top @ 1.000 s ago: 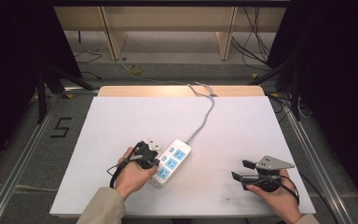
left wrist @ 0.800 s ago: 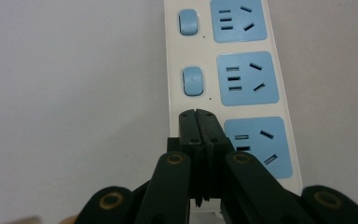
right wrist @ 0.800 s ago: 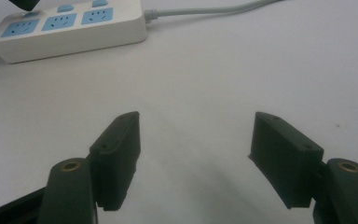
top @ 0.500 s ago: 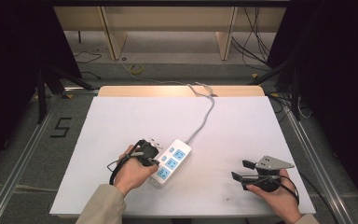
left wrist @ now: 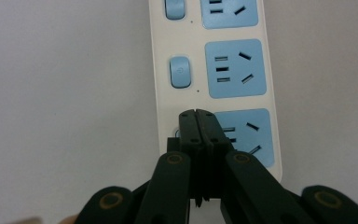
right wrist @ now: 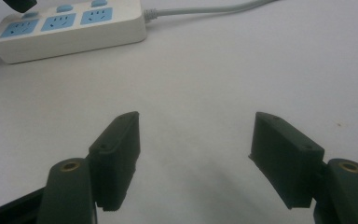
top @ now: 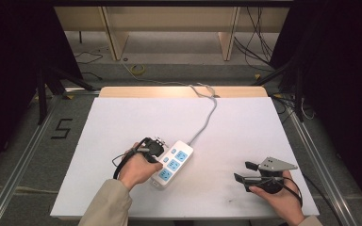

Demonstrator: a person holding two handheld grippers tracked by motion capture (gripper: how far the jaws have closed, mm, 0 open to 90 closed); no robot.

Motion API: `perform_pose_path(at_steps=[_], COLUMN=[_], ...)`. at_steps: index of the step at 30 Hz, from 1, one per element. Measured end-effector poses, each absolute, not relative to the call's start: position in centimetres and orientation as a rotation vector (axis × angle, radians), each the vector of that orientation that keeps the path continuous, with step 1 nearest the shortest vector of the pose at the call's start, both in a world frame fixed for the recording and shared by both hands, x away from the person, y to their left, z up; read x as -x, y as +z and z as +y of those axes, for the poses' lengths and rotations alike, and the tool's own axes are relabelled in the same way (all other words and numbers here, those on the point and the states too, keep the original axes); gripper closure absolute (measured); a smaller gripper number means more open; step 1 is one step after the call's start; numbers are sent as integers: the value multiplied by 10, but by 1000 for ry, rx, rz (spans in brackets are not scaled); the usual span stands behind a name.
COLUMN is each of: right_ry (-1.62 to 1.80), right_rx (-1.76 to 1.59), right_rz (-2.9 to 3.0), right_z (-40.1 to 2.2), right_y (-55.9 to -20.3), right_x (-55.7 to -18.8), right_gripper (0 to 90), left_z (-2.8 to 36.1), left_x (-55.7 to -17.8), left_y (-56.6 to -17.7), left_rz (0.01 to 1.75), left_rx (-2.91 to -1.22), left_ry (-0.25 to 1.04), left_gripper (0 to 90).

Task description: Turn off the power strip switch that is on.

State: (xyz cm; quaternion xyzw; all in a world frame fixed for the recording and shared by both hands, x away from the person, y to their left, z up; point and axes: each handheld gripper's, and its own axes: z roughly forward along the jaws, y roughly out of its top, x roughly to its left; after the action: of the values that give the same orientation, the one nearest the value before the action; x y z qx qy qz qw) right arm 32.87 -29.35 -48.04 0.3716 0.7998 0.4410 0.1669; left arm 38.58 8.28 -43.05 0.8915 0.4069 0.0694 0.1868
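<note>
High view: fixed above the near edge of the table (top: 122, 117), looking forward and down, well back. Left gripper view: close, looking straight down on the power strip (left wrist: 214, 70) past its own tips. Right gripper view: low over the tabletop, facing the same power strip farther off.

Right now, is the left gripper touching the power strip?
Cannot tell. In the left gripper view the left gripper, jaws shut, covers the power strip at its nearest switch, hiding any contact.
</note>
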Motion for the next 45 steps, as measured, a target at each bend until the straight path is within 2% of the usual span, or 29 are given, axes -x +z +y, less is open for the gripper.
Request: perform_pose_path(at_steps=[17,45], right_ry=[1256,1254], right_rx=[-1053,-1045], right_rz=[2278,2287], right_z=[-293,-292], right_y=[-480,-481], right_x=[-329,-328], right_gripper=[333,329], left_z=[81,78], left_x=[-392,-395], left_y=[-433,-433], left_rz=[1164,1180], left_rx=[-2571,-2574], left_ry=[176,173], left_gripper=[897,898])
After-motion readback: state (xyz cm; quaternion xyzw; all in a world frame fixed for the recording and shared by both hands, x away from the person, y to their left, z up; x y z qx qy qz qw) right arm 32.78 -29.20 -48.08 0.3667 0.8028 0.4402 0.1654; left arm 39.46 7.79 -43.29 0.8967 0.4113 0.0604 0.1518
